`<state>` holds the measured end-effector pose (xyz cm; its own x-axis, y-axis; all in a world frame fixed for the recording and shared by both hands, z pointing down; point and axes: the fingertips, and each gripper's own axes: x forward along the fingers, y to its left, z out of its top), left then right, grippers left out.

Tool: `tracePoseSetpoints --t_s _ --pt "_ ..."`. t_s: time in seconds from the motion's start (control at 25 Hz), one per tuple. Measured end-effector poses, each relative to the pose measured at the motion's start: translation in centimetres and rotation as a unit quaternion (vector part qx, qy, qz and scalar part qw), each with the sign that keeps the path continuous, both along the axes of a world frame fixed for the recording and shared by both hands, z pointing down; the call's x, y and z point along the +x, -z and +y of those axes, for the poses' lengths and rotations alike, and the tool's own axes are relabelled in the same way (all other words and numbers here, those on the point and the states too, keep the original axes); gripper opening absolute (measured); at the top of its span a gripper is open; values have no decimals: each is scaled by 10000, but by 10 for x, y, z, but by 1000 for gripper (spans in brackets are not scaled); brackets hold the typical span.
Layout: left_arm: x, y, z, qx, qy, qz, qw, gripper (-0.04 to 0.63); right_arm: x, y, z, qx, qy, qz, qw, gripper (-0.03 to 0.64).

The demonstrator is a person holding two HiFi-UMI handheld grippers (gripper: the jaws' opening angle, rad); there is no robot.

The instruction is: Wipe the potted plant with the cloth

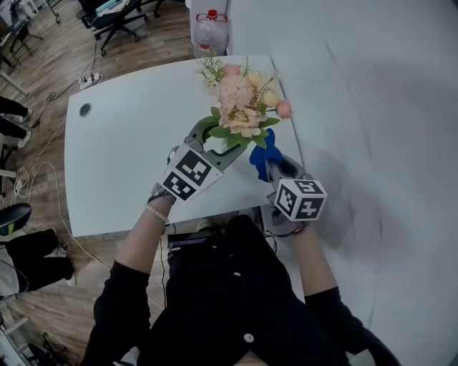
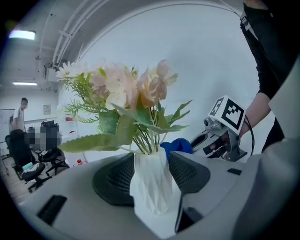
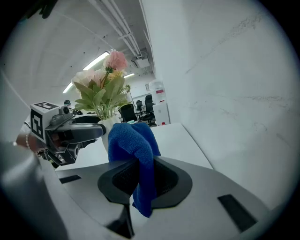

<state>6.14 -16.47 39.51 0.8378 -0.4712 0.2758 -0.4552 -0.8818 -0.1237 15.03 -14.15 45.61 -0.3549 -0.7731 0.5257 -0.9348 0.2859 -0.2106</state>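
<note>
The potted plant is a white faceted vase (image 2: 152,187) with pink and cream flowers (image 1: 242,107) and green leaves. It stands near the right edge of the white table (image 1: 122,143). My left gripper (image 2: 151,176) is shut on the vase, one pad on each side. In the head view the left gripper (image 1: 215,146) reaches in under the bouquet. My right gripper (image 3: 139,180) is shut on a blue cloth (image 3: 133,145) that bunches up above the jaws. The blue cloth (image 1: 259,154) sits just right of the vase (image 3: 107,125), close to the lower leaves.
A large water bottle (image 1: 211,32) stands on the floor beyond the table's far edge. Office chairs (image 1: 114,18) are at the far left. A white wall (image 1: 372,107) runs along the table's right side. A cable port (image 1: 86,109) is in the table's left corner.
</note>
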Motion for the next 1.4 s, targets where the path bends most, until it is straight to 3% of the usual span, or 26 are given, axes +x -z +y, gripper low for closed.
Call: tracePoseSetpoints --t_s 0.92,1.24,1.4 --pt "-28 -17 21 -112 369 26 9993 235 0 4 14 192 -75 67 9998 84" --pt "-49 3 32 181 698 -1 9974 66 -3 25 21 527 -107 254 9982 84" --pt "-56 17 40 212 874 134 9959 29 -5 39 29 719 -99 289 9969 84"
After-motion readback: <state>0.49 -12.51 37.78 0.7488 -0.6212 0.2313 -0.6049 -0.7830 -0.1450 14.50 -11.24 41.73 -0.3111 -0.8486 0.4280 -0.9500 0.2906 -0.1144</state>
